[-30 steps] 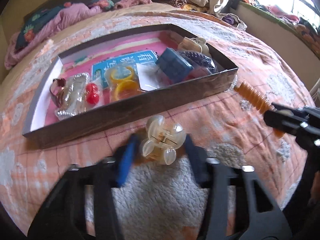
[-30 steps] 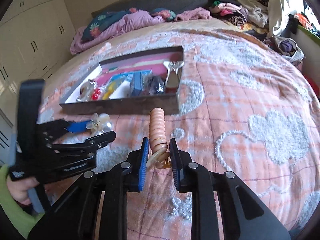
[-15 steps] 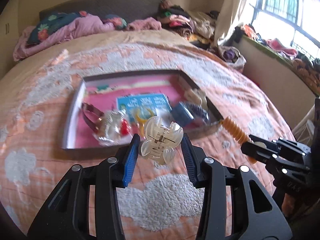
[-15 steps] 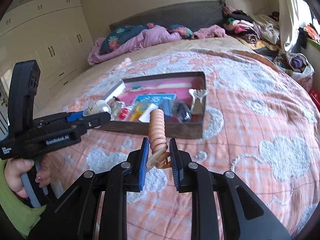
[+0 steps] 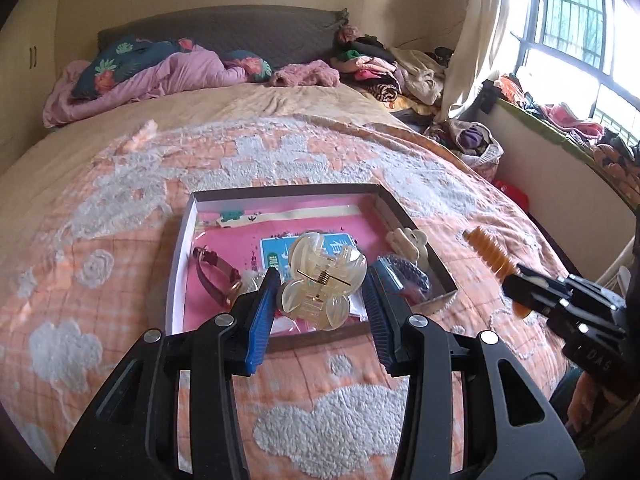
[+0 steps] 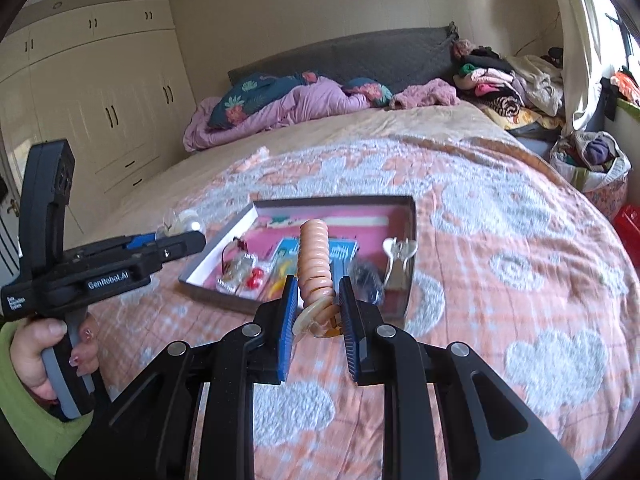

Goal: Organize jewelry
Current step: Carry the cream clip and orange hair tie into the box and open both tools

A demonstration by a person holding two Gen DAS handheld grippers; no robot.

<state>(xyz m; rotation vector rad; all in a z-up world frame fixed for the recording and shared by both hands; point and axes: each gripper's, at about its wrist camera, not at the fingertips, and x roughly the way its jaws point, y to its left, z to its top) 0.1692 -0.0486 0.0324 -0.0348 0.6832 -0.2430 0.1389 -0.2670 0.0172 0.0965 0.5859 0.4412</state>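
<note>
Jewelry is lying partly in a shallow box [image 5: 181, 256] and partly hanging in two grippers above the bed. An orange quilt [image 5: 120, 208] with white fleecy patches is covering the bed, and the box is sitting on it with its pink floor showing. Purple bedding [image 6: 280, 110] is lying heaped at the headboard, and clothes [image 6: 504, 76] are piled at the far right corner.

Nearer the cameras, the left gripper [image 5: 320, 292] is hovering over the near edge of the box, and its fingers are pinching a clear claw clip [image 5: 320, 280] by the two lower lobes. Off to its right, the right gripper [image 6: 318, 300] is held above the quilt just short of the box, with its fingers pressing on the looped end of an orange coil tie [image 6: 315, 256] that is sticking up and forward between them.

Inside the box, a blue card [image 5: 276, 254] is lying flat near the middle. A cream clip [image 5: 408, 242] is leaning against the right wall, with a dark bundle [image 5: 404, 280] just in front of it; what the bundle is made of is hard to tell. A brown strap [image 5: 214, 274] is curling along the left side. Small red beads [image 6: 256, 276] and a yellow ring [image 6: 282, 274] are sitting together near the front wall.
</note>
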